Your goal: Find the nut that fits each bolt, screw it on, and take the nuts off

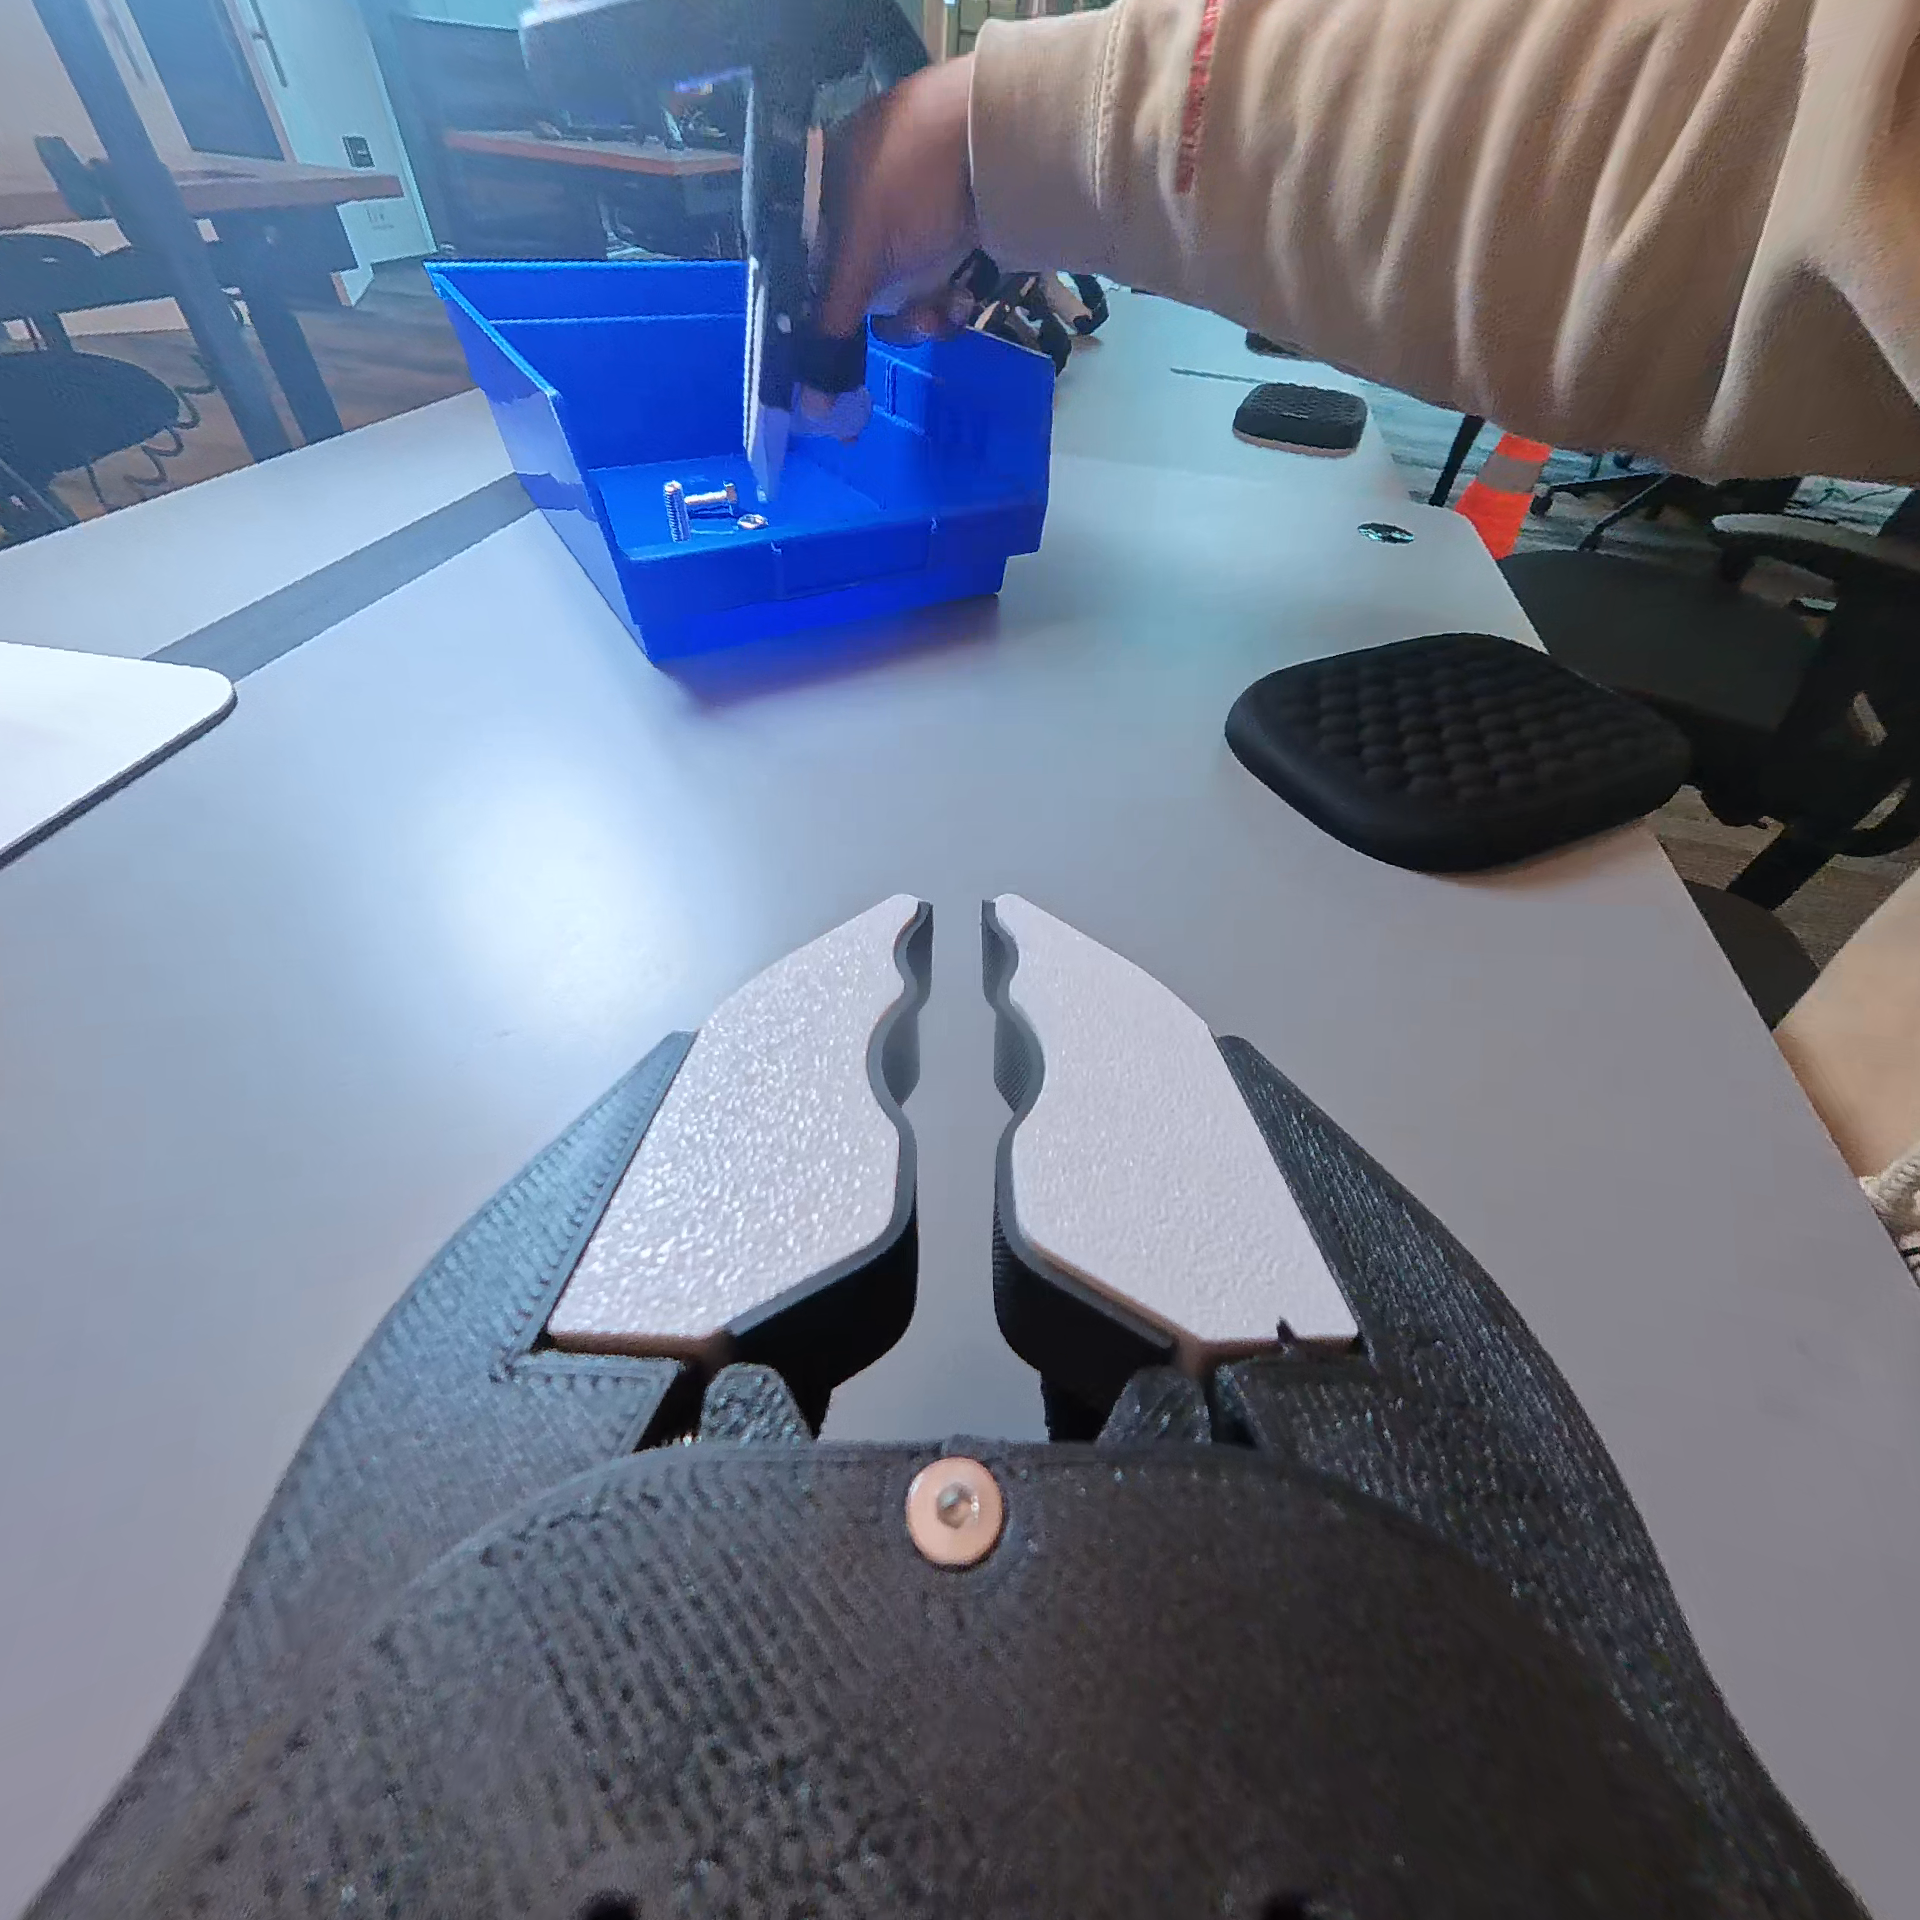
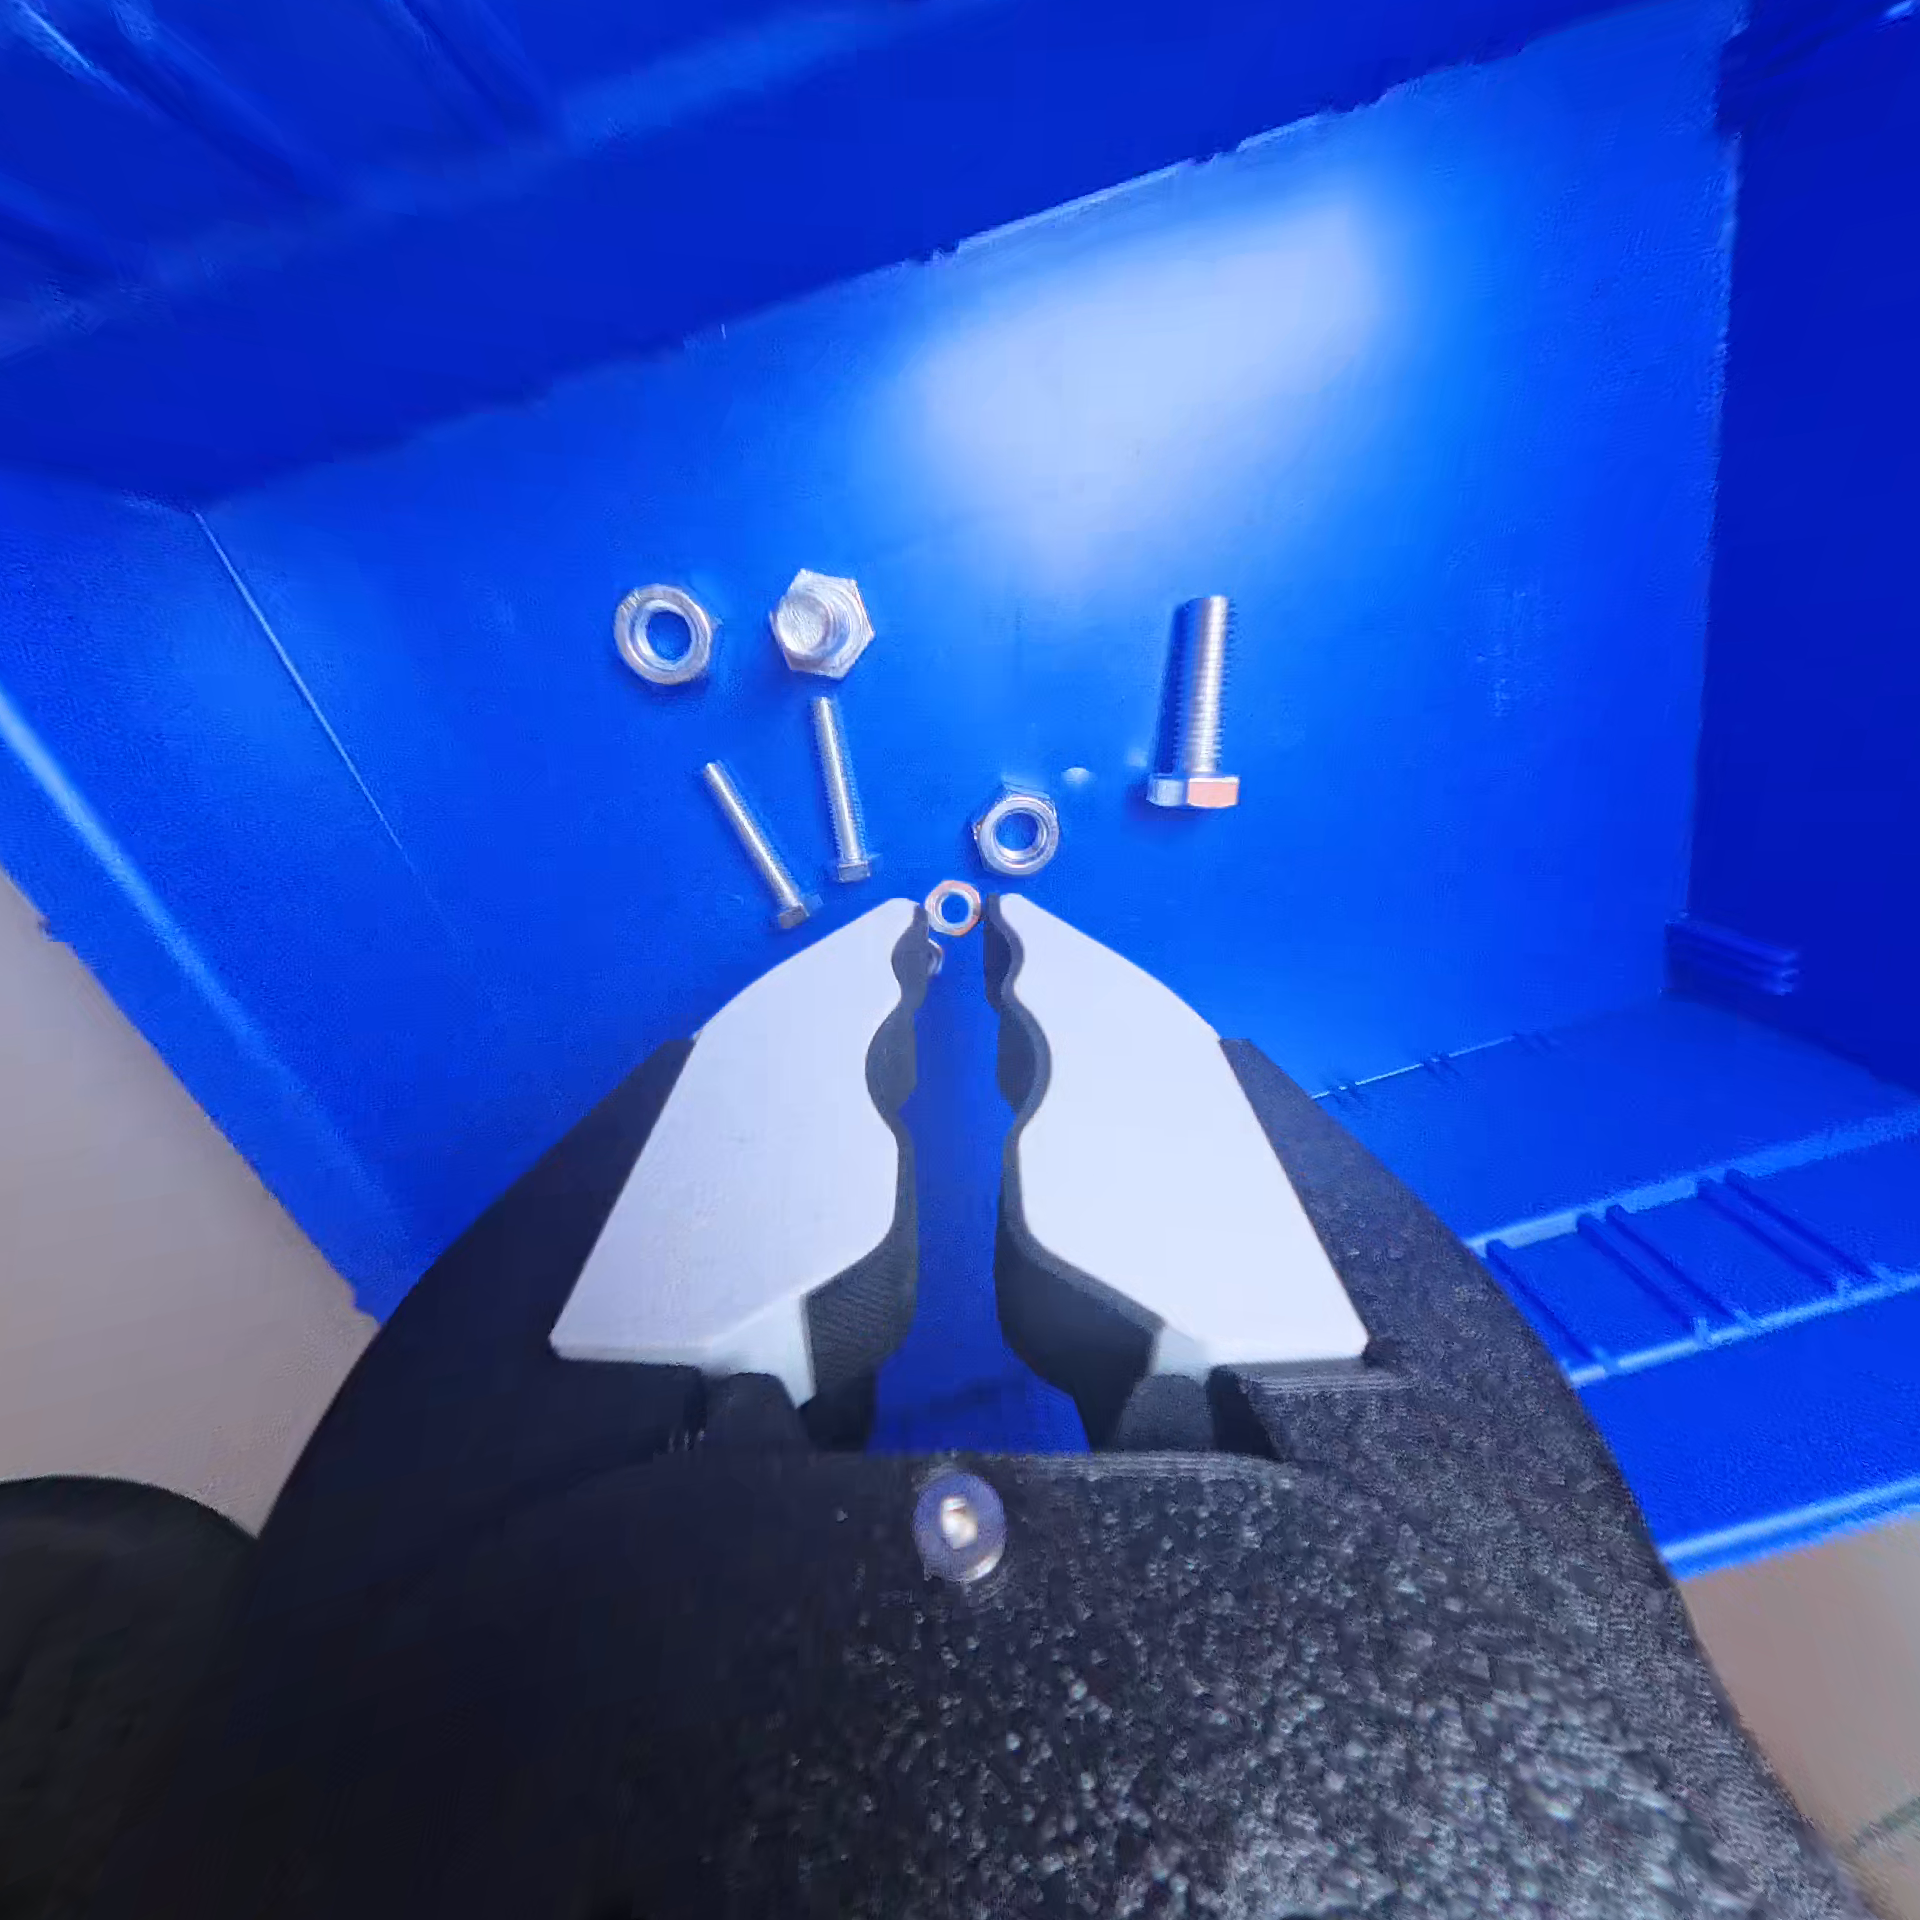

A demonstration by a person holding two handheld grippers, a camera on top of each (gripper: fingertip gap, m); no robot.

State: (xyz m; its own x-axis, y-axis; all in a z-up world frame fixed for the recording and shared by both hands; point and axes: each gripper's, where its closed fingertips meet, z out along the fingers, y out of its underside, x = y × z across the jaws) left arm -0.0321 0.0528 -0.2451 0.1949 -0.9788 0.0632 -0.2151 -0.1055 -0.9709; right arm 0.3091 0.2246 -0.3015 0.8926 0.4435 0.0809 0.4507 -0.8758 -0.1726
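Observation:
A blue bin (image 2: 1143, 416) holds loose silver hardware. There is a thick bolt (image 2: 1200, 696), two thin bolts (image 2: 755, 844) (image 2: 840, 790), a large nut (image 2: 663, 632), an upright hex piece (image 2: 821, 623) and a medium nut (image 2: 1016, 831). My right gripper (image 2: 956, 908) points down into the bin, and its tips close on either side of a small nut (image 2: 953, 904) on the floor. A tiny ring (image 2: 935, 958) lies half hidden under the left finger. My left gripper (image 1: 956, 912) hovers over the grey table (image 1: 520, 883), narrowly open and empty, well short of the bin (image 1: 582, 364).
A person's hand and beige sleeve (image 1: 1455, 208) hold the right gripper (image 1: 769, 457) in the bin. Two black textured pads (image 1: 1455, 748) (image 1: 1299, 416) lie at the table's right edge. A white board (image 1: 94, 717) lies at the left. Chairs and an orange cone (image 1: 1507, 488) stand beyond. The tips of one gripper are about 40 cm away from the tips of the other. The large nut (image 2: 663, 632) is about 7 cm from my right fingertips and 35 cm from my left.

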